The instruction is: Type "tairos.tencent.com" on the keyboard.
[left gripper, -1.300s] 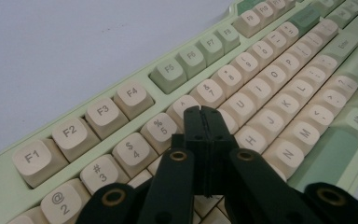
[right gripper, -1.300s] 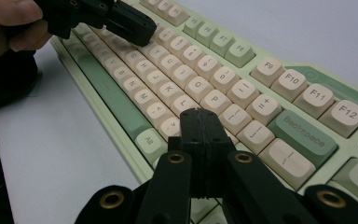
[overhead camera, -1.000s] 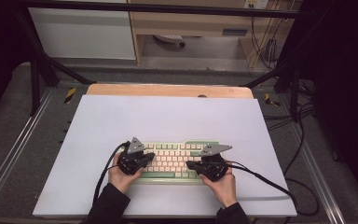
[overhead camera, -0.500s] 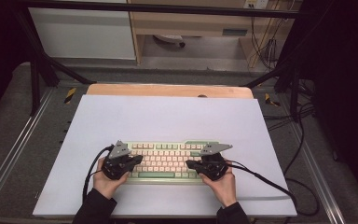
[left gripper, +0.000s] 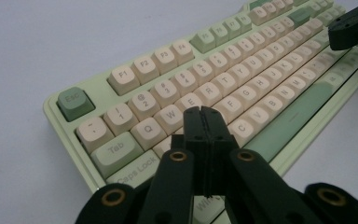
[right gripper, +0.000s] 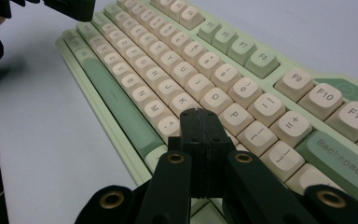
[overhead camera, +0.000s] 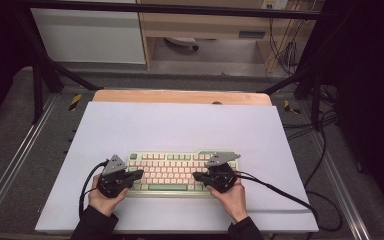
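Note:
A pale green keyboard (overhead camera: 180,170) with cream keys lies on the white sheet near the front. My left gripper (overhead camera: 139,174) is shut with nothing in it, its tips over the keyboard's left end. In the left gripper view the closed jaw tips (left gripper: 203,112) hover above the keys around the left home row of the keyboard (left gripper: 261,70). My right gripper (overhead camera: 198,176) is shut too and empty, over the right half. In the right gripper view its tips (right gripper: 199,113) sit above the keys near the letter L on the keyboard (right gripper: 135,51). The other gripper's black jaw (right gripper: 70,8) shows at the top left there.
The white sheet (overhead camera: 180,125) covers a wooden table (overhead camera: 180,96). Cables (overhead camera: 280,192) trail from both grippers across the sheet. Metal frame rails (overhead camera: 10,165) run along both sides, and a cabinet stands beyond the table.
My left hand has slid leftward along the keyboard, from near its left-centre keys to its left end. The right hand has stayed where it was.

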Demonstrator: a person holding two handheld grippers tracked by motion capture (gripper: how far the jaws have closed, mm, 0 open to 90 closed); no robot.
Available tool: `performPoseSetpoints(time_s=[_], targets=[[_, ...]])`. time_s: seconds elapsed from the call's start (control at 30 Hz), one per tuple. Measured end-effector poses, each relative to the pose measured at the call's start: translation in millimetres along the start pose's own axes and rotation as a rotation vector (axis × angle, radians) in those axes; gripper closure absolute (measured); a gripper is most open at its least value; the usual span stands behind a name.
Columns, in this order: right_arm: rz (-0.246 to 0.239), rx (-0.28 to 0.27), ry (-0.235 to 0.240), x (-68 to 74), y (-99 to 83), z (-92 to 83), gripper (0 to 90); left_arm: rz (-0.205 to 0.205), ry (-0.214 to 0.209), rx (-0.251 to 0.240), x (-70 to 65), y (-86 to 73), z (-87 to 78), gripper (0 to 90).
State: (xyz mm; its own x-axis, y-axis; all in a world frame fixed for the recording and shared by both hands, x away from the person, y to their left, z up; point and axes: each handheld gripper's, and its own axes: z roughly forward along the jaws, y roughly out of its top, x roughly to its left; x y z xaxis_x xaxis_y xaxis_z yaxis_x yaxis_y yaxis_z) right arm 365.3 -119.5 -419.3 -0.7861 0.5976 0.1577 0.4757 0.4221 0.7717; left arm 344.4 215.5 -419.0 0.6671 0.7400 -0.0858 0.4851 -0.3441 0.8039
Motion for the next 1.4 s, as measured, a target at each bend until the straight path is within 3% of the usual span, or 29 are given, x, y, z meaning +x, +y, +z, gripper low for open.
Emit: performPoseSetpoints(time_s=[1.03,1.4], targets=[[-0.002,0.028,0.018,2.8,-8.3,16.0,90.0,0.002,-0.008,0.001,1.7,-2.5,1.1,90.0],[-0.015,0.017,-0.008,2.1,-4.3,4.3,90.0,0.009,-0.016,0.001,-2.4,-1.2,2.9,90.0]])
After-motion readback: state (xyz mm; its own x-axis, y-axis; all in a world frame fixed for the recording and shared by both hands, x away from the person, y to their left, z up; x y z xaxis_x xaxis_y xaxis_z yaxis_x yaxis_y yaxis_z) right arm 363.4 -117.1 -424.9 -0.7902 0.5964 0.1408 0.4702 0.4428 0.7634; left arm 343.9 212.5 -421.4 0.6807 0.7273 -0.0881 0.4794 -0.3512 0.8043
